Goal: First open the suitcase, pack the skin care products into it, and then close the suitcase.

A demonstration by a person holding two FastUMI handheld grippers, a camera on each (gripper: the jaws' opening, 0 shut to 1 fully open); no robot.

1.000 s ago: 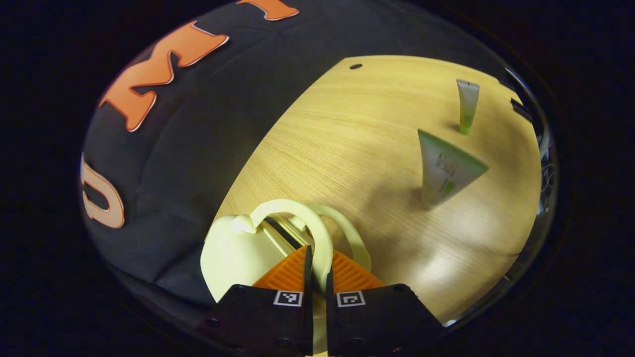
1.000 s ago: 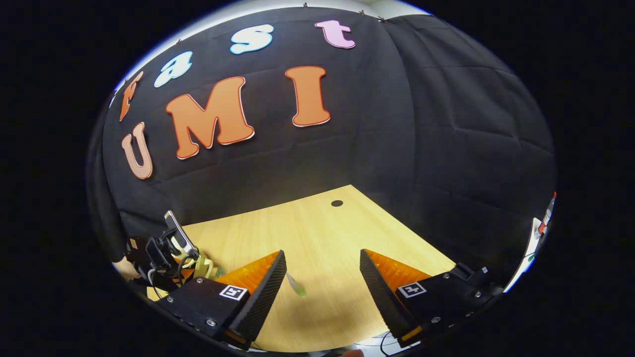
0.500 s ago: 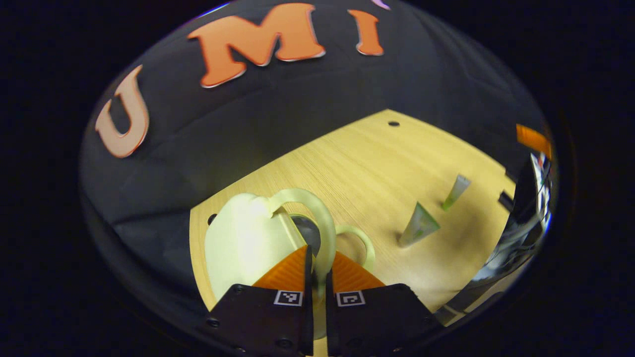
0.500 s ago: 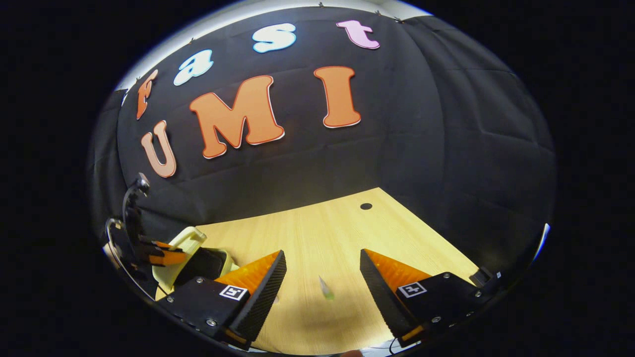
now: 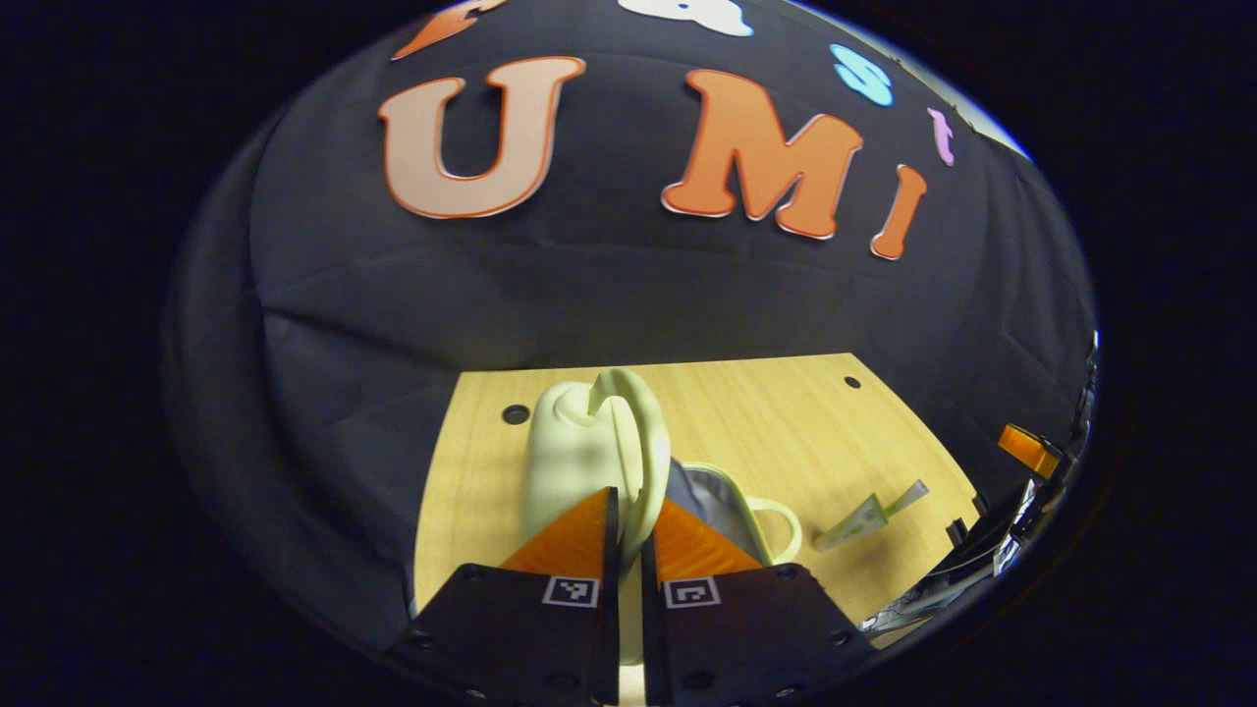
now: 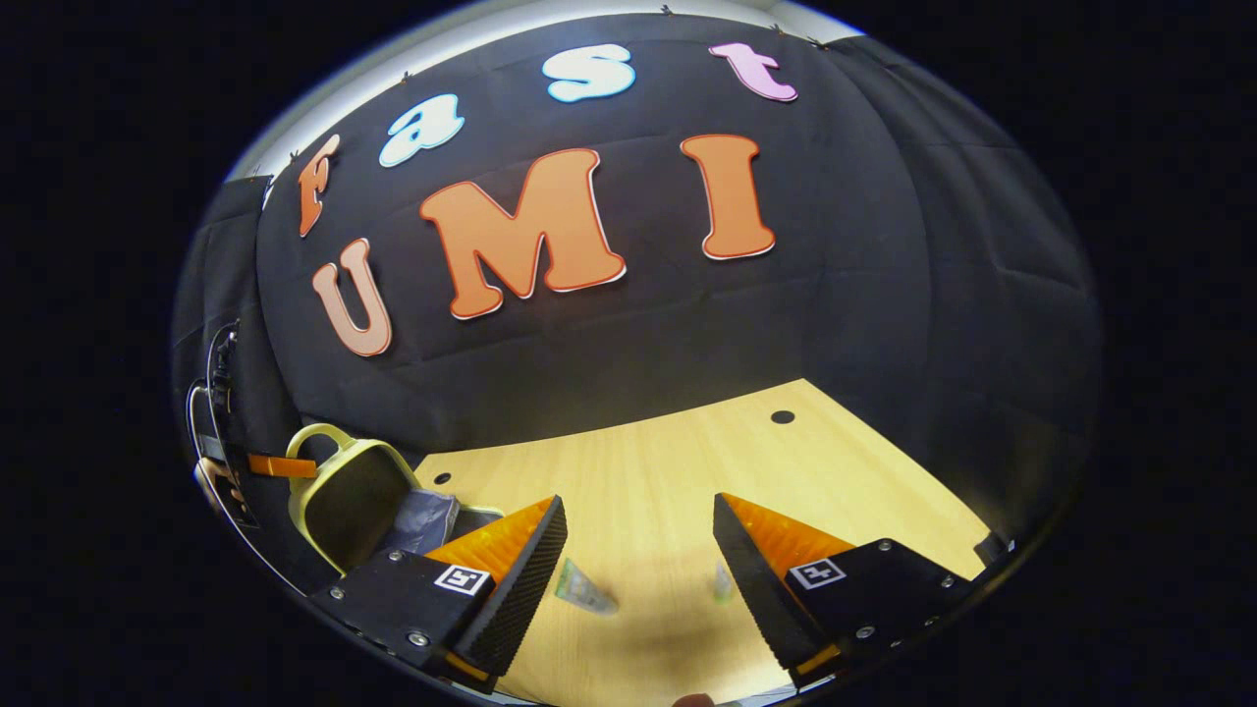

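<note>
opening step: left gripper (image 5: 628,535) clamped on the lid handle (image 5: 643,442) ahead with the suitcase (image 5: 579,462) agape, right gripper (image 6: 638,550) apart over two tubes (image 6: 586,592), which it should grasp next.

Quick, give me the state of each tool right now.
Left tool: closed on the handle of the suitcase lid, holding it up.
Right tool: open, holding nothing, above the table.

both views look low across the table (image 5: 786,422), sharing the suitcase (image 6: 344,496), perhaps distantly.
</note>
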